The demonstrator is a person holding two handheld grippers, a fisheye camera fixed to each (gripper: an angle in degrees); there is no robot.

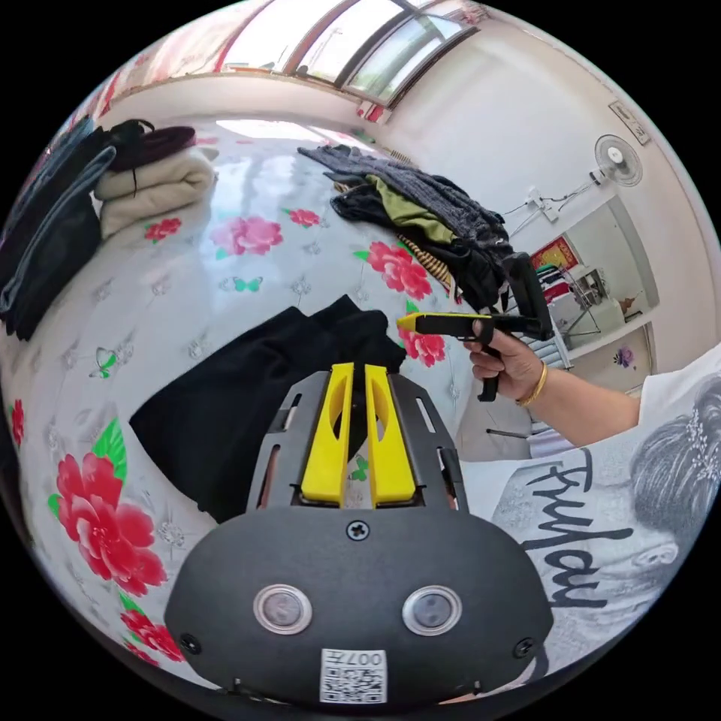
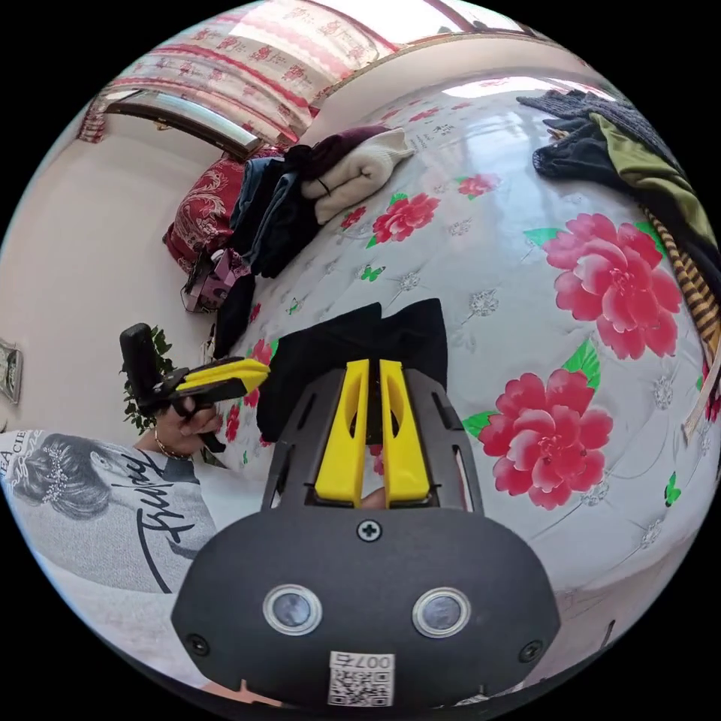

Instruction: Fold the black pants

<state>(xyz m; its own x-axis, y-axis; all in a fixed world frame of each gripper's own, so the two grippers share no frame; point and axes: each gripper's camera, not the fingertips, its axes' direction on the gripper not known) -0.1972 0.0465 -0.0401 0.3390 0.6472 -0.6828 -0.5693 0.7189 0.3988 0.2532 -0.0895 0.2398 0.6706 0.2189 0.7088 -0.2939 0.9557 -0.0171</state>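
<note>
The black pants [image 1: 248, 398] lie folded into a compact dark rectangle on the floral mattress [image 1: 248, 248], just ahead of both claws. In the left gripper view their long axis slants from the lower left, beside the left gripper's [image 1: 359, 369] housing, up toward the right past its yellow tips; in the right gripper view the pants [image 2: 360, 353] spread sideways just beyond the tips of the right gripper [image 2: 373, 366].

The left gripper's jaws stand close together with only a thin slit between them and nothing in it, held above the near edge of the pants. The right gripper's jaws are likewise drawn together with nothing between them.

Each claw shows from the side in the other view, held in a hand [image 1: 511, 360] off the mattress edge. A folded stack of clothes [image 1: 143, 180] sits well beyond the pants on one side, and a loose heap of garments [image 1: 420, 210] on the other.
</note>
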